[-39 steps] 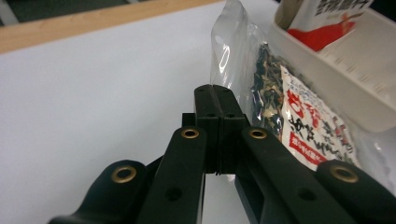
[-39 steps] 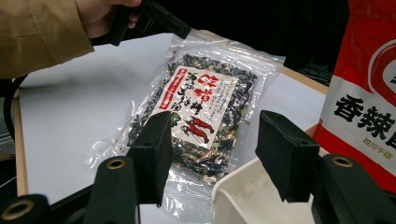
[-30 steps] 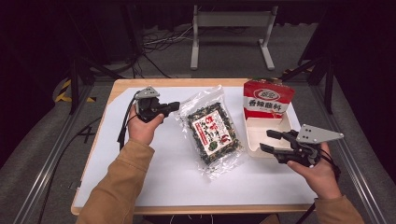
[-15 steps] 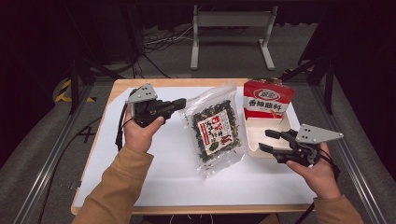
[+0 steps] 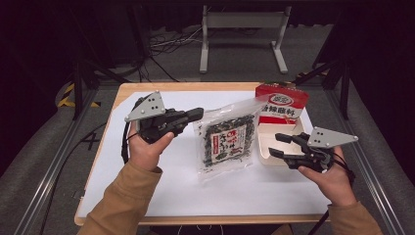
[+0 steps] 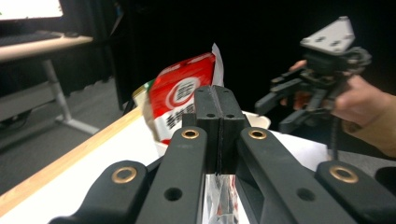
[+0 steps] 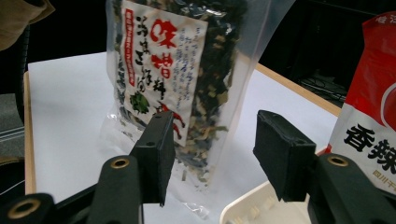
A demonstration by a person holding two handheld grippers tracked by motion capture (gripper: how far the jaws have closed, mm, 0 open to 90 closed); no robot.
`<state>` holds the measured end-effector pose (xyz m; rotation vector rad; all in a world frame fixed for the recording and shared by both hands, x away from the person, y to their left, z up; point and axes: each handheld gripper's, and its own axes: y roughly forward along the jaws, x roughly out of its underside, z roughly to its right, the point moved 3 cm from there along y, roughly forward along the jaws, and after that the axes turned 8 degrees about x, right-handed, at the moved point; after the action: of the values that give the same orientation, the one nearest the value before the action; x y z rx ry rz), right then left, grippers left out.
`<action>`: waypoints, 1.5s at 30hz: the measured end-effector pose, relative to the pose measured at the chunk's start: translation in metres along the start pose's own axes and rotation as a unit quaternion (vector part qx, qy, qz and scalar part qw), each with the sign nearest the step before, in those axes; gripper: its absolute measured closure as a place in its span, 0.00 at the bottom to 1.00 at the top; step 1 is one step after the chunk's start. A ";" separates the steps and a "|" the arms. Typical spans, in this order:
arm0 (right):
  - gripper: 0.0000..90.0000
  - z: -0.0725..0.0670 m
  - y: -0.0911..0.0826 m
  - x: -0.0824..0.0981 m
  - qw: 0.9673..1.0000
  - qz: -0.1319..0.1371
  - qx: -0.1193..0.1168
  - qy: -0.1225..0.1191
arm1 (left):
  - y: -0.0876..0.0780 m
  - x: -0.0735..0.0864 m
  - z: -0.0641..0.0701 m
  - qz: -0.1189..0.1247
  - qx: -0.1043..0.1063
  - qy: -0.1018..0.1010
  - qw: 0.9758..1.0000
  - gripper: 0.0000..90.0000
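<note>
The left gripper (image 5: 198,113) was clamped on the top left corner of the clear bag of dried greens (image 5: 227,139) — its jaws pressed together on the plastic edge, as the left gripper view showed, with crinkled film (image 6: 219,198) running down between the arms. The bag hung tilted from that corner, its lower edge resting on the white tabletop (image 5: 147,186) near the middle. At the right, the right gripper (image 5: 276,145) stood with its jaws apart and nothing between them, pointing left toward the bag and hovering over the near part of a shallow cream tray (image 5: 266,156). In the right gripper view the bag (image 7: 173,84) stood just beyond the two pads (image 7: 161,154), not touching them. A red and white packet (image 5: 281,105) stood upright at the far end of the tray — just right of the bag.
</note>
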<state>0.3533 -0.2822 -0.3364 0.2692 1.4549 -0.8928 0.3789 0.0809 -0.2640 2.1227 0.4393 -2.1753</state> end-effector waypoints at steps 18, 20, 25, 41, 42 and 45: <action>0.40 0.004 0.031 -0.020 0.998 -0.006 -0.056 0.000 | 0.000 0.000 0.020 0.011 0.030 0.008 0.999 1.00; 0.40 0.002 0.036 -0.022 0.998 -0.007 -0.067 -0.004 | -0.001 0.001 0.020 0.012 0.030 0.009 0.999 1.00; 0.40 0.001 0.046 -0.026 0.996 -0.004 -0.089 -0.008 | -0.001 0.002 0.021 0.012 0.032 0.004 0.999 1.00; 0.55 -0.009 0.063 -0.029 0.988 -0.023 -0.150 -0.025 | -0.002 0.005 0.020 0.010 0.031 0.003 0.999 1.00; 0.57 -0.009 0.063 -0.029 0.988 -0.024 -0.154 -0.025 | -0.003 0.005 0.020 0.010 0.030 -0.001 0.999 1.00; 0.68 -0.010 0.061 -0.030 0.985 -0.027 -0.169 -0.034 | -0.004 0.007 0.019 0.015 0.031 -0.004 0.999 1.00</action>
<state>0.3902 -0.2242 -0.3320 -0.0544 1.5272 -0.6758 0.3595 0.0810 -0.2699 2.1351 0.3419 -2.2094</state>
